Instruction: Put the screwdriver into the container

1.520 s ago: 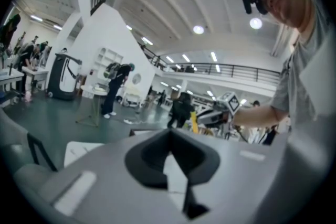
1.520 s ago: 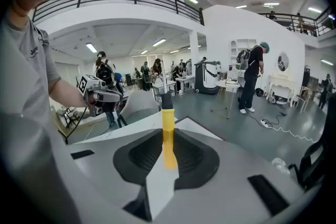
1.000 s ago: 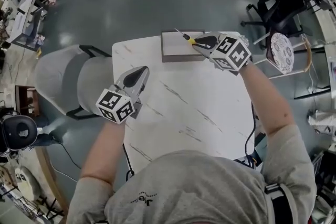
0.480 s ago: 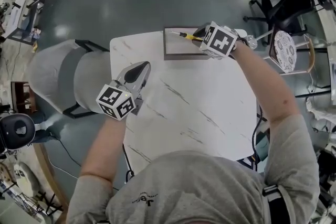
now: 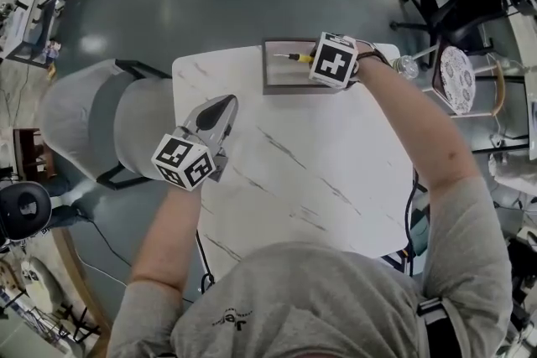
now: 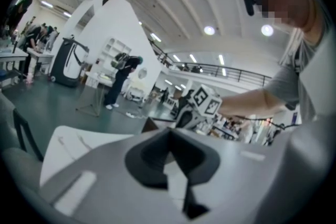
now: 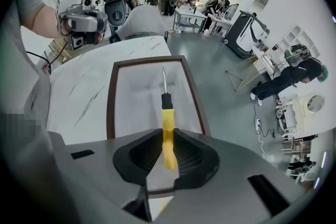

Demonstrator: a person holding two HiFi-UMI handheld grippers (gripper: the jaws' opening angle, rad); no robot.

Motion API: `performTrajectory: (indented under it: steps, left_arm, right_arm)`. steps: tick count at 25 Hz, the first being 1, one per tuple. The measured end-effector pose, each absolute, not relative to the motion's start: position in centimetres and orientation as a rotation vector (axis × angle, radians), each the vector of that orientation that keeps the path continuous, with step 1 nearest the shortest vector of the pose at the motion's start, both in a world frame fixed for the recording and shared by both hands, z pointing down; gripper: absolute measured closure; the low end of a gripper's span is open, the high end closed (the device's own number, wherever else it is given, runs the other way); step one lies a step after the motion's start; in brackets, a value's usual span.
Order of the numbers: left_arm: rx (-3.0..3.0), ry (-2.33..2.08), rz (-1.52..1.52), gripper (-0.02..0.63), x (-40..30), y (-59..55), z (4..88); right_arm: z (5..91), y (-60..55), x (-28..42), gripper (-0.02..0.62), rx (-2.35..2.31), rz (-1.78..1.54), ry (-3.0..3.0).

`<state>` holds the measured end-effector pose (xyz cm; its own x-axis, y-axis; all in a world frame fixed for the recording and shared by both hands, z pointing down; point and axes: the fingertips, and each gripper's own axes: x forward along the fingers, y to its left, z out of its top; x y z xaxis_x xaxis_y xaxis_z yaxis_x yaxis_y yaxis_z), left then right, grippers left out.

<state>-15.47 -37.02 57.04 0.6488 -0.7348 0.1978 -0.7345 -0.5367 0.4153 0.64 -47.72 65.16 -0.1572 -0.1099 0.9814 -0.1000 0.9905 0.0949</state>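
- Table (image 5: 336, 172): white, veined, bearing the container at its far edge.
- Container (image 7: 111, 107): shallow tray, brown rim, pale floor.
- Left gripper (image 6: 169, 136): jaws together on nothing, over the table's left edge.
- Right gripper (image 7: 167, 152): clamped on the rear of the yellow handle, poised over the tray.
- Screwdriver (image 7: 167, 113): held in the air above the tray, shaft pointing forward. Likely light, rigid and smooth, so apt to pivot; better gripped mid-handle.
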Motion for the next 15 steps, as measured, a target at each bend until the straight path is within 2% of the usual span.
performTrajectory:
  steps: [15]
  left_arm:
    - [2.375,-1.124,-0.011,0.601,-15.0,-37.5,59.8]
  right_arm:
    - [67.4,-48.9,0.2,0.529,0.15,-0.081,-1.683]
